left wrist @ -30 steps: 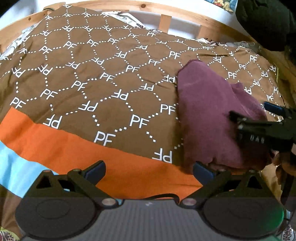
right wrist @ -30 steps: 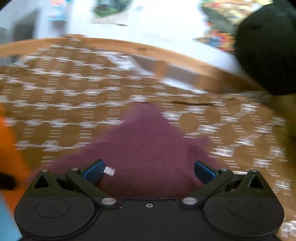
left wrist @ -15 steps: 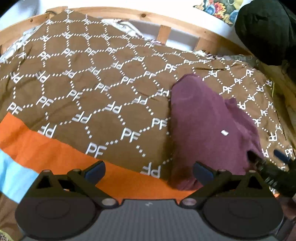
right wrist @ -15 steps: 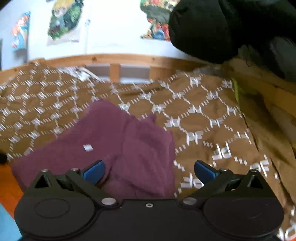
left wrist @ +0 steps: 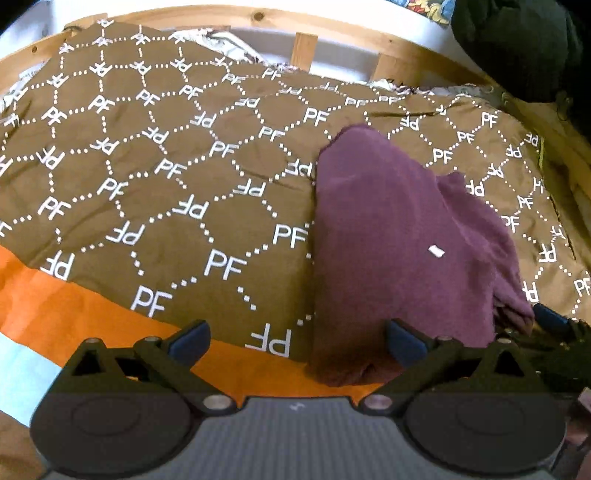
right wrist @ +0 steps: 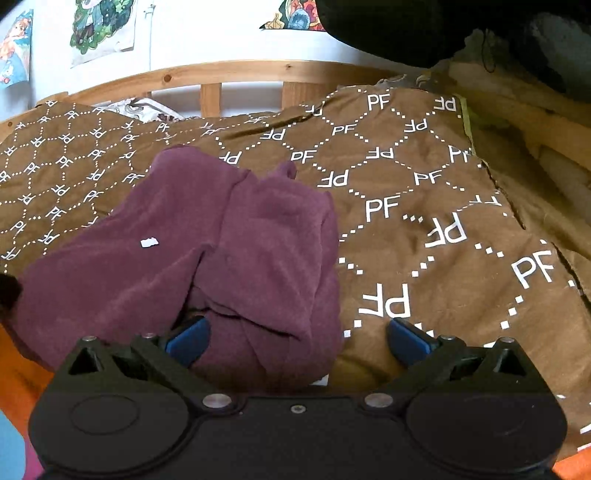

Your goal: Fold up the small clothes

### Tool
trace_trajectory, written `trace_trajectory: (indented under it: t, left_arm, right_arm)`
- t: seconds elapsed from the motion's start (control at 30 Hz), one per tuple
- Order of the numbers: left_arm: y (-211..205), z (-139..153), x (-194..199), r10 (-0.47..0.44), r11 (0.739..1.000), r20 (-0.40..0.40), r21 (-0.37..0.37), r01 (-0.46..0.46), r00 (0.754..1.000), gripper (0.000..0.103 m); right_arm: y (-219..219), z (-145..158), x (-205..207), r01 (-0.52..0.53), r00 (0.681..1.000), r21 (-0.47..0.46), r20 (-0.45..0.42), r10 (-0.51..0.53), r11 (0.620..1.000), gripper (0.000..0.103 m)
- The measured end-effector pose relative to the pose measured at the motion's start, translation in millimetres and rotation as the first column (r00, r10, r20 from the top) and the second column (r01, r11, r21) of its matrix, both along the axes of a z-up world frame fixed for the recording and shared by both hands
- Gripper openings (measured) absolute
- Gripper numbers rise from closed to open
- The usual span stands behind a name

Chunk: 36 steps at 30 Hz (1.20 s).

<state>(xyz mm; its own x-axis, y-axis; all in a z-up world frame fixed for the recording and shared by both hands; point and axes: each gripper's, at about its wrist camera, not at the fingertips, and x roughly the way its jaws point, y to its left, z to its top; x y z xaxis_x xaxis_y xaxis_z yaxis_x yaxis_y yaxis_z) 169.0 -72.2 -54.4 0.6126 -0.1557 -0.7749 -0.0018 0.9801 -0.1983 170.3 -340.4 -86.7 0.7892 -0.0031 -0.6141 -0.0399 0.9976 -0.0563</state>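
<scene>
A maroon garment [left wrist: 399,240] lies in a loosely folded heap on the brown "PF" bedspread [left wrist: 184,184], with a small white tag [left wrist: 436,251] on top. My left gripper [left wrist: 297,338] is open near the bed's front edge; its right finger [left wrist: 404,338] is over the garment's near left corner. In the right wrist view the garment [right wrist: 240,240] has a doubled flap on its right side. My right gripper [right wrist: 297,338] is open at the garment's near edge, with the flap's hem lying between the fingers, not clamped. The right gripper [left wrist: 554,321] also shows beside the garment's right corner.
An orange band [left wrist: 92,317] and a light blue strip [left wrist: 22,373] run along the bedspread's front. A wooden bed rail [right wrist: 221,74] closes the far side. A black bundle [left wrist: 517,44] hangs at the far right. Posters [right wrist: 103,26] are on the wall.
My right gripper has drawn back from over the garment to its near right corner. The garment now lies free and its white tag shows. The left gripper shifted only slightly.
</scene>
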Motion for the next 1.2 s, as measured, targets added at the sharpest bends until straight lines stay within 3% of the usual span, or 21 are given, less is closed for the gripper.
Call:
trace_trajectory:
  t: [0.13, 0.4, 0.53, 0.7, 0.9, 1.0, 1.13, 1.2]
  left_arm:
    - [-0.1, -10.3, 3.5, -0.003, 1.000, -0.033, -0.007, 0.003, 0.999, 0.103]
    - [-8.4, -19.6, 2.6, -0.028, 0.998, -0.039, 0.047, 0.030, 0.999, 0.103]
    - [-5.1, -17.4, 5.6, -0.029, 0.999, -0.057, 0.024, 0.031, 0.998, 0.103]
    - [0.1, -13.2, 7.9, -0.036, 0.999, -0.064, -0.002, 0.036, 0.997, 0.103]
    - [0.5, -11.0, 10.2, -0.076, 0.997, -0.056, 0.003, 0.077, 0.996, 0.102]
    - [2.4, -11.9, 11.6, -0.081, 0.997, -0.066, -0.016, 0.080, 0.995, 0.102]
    - [3.4, -13.0, 10.0, -0.101, 0.995, -0.059, -0.020, 0.100, 0.993, 0.102]
    - [3.8, -12.7, 10.2, -0.108, 0.994, -0.054, -0.020, 0.107, 0.993, 0.102]
  right_arm:
    - [-7.0, 8.7, -4.3, -0.014, 0.999, 0.035, 0.043, 0.013, 0.999, 0.102]
    - [-27.9, 36.9, -12.2, -0.034, 0.973, 0.119, 0.231, 0.005, 0.992, 0.102]
    - [-27.8, 46.6, 13.2, -0.119, 0.975, 0.093, 0.199, 0.098, 0.989, 0.102]
    - [2.9, 68.2, 82.9, -0.242, 0.965, 0.059, 0.119, 0.234, 0.969, 0.102]
    - [70.9, 70.4, 158.8, -0.397, 0.917, 0.066, 0.055, 0.394, 0.915, 0.102]
    - [94.0, 57.3, 179.5, -0.400, 0.917, 0.017, 0.011, 0.399, 0.917, 0.102]
    - [102.4, 36.4, 198.1, -0.330, 0.944, -0.093, -0.051, 0.326, 0.940, 0.102]
    - [97.1, 29.3, 203.0, -0.289, 0.957, -0.104, -0.074, 0.282, 0.952, 0.102]
